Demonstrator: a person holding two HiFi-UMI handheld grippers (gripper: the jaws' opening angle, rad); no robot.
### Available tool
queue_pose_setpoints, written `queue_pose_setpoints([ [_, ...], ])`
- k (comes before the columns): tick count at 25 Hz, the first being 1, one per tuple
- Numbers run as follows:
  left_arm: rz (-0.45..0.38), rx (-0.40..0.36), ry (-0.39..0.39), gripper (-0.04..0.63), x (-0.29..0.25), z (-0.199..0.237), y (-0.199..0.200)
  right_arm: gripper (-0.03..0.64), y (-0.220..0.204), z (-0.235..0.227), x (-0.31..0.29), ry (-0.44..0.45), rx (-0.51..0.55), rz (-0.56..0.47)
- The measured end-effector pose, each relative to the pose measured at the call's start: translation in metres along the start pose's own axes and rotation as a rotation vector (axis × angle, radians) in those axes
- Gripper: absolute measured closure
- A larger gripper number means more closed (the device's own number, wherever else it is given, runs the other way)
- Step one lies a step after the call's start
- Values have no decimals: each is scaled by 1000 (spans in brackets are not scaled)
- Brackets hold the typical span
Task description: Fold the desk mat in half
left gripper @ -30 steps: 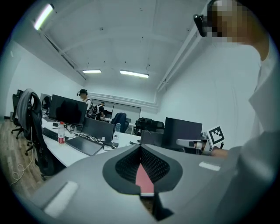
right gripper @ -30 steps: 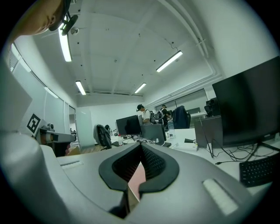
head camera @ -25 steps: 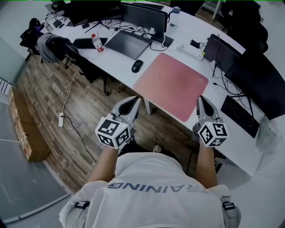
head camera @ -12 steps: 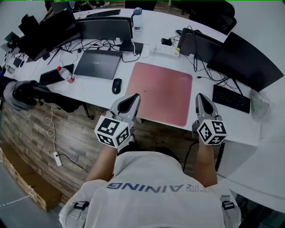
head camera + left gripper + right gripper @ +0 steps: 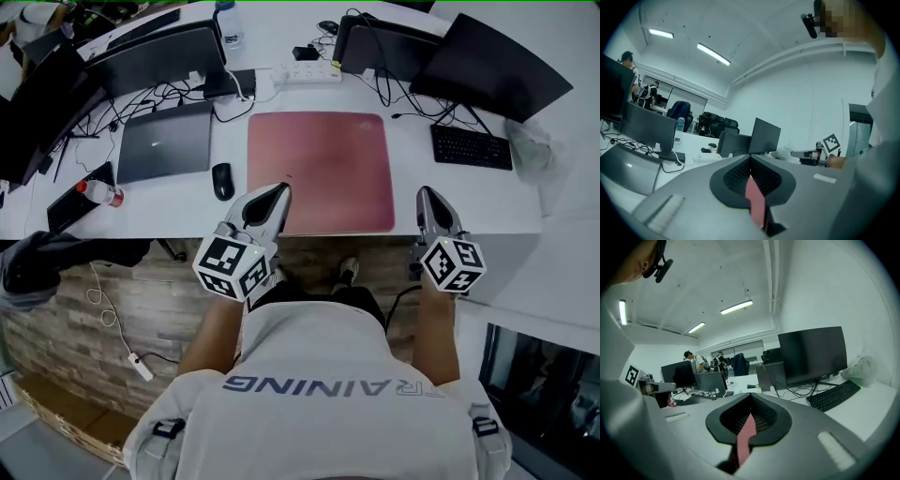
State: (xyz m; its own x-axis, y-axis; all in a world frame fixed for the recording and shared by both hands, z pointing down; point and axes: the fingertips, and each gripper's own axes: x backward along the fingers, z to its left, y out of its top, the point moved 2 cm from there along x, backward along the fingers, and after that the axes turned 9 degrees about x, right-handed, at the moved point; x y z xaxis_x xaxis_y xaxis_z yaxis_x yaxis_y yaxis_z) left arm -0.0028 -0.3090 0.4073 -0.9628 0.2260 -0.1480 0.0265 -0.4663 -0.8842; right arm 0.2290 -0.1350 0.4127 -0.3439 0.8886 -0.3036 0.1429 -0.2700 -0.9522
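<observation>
Head view. Shows a dusky-pink, square, soft-looking desk mat (image 5: 319, 169) lying flat and fully unfolded on the white worktop (image 5: 469, 202). Near edge close along the worktop's front edge, a black computer mouse (image 5: 222, 181) just beside the left edge, a black keyboard (image 5: 472, 147) well off to the right. Finds the left gripper (image 5: 277, 192) poised over the mat's near-left part and the right gripper (image 5: 427, 194) beside the near-right corner, just off the mat over bare worktop. Probably placed so, one toward each near corner, to lift the near edge evenly and carry it over to the far edge; fold not yet begun. Looks smooth and matte, rounded at the corners, no crease or lifted edge anywhere.

Left gripper view. Shows the grey fingers (image 5: 684, 187) pressed together at the tips, nothing pinched. A pink sliver in the slot behind the tips, mat or gripper part, cannot tell. Aimed nearly level across the worktop toward dark monitors (image 5: 764, 133).

Right gripper view. Much the same: fingers (image 5: 811, 420) closed tip to tip, gripping nothing, a pink sliver in the slot. Would need spreading before any grasp of the mat's edge.
</observation>
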Motion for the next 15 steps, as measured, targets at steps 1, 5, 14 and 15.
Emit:
queue_pose_setpoints([
  [1, 2, 3, -3, 595, -5, 1, 2, 600, -1, -2, -2, -11, -3, 8],
  [5, 26, 22, -26, 595, -32, -6, 1, 600, -12, -16, -8, -47, 19, 62],
  [14, 133, -1, -2, 595, -64, -14, -34, 484, -135, -61, -27, -85, -27, 338],
  [15, 133, -5, 9, 595, -65, -13, -37, 483, -153, -65, -31, -84, -35, 378],
])
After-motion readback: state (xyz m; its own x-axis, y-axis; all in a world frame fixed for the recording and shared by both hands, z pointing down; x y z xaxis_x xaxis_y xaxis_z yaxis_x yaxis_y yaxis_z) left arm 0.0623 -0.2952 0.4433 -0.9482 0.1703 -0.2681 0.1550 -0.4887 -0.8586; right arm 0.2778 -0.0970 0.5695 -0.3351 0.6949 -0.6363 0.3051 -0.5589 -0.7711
